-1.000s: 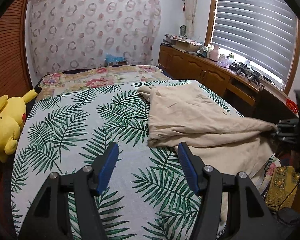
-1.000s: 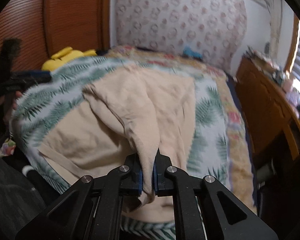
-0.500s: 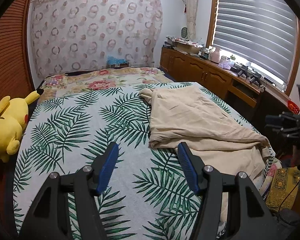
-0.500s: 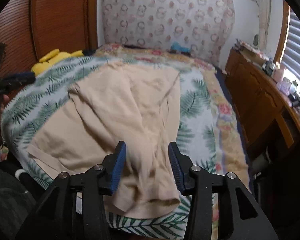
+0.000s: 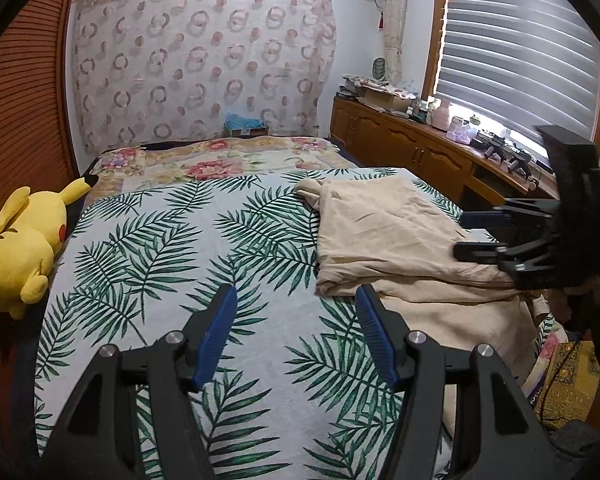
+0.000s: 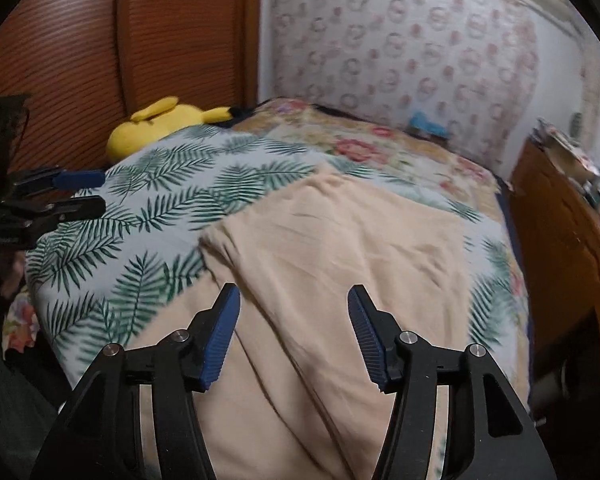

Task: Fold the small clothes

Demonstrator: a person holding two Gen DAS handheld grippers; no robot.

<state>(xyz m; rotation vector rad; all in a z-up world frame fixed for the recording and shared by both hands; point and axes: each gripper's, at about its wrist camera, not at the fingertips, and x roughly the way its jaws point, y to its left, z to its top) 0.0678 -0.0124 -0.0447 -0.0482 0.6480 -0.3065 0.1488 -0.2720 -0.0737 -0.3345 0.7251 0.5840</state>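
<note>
The right hand-held gripper (image 6: 294, 330) hangs just above the beige garment (image 6: 340, 248), its jaws opening with nothing pinched between them. The left hand-held gripper (image 5: 296, 330) is released too, empty, over bare leaf-print bedspread (image 5: 148, 248) beside the garment's near corner. The garment lies on the bed toward the cabinet (image 5: 400, 152) side, one layer turned over another, its lower part rumpled and spilling off the edge. Probably one fold is made; smoothing and further folds remain, though blur hides detail.

Soft matt beige cloth garment (image 6: 340, 248)
</note>
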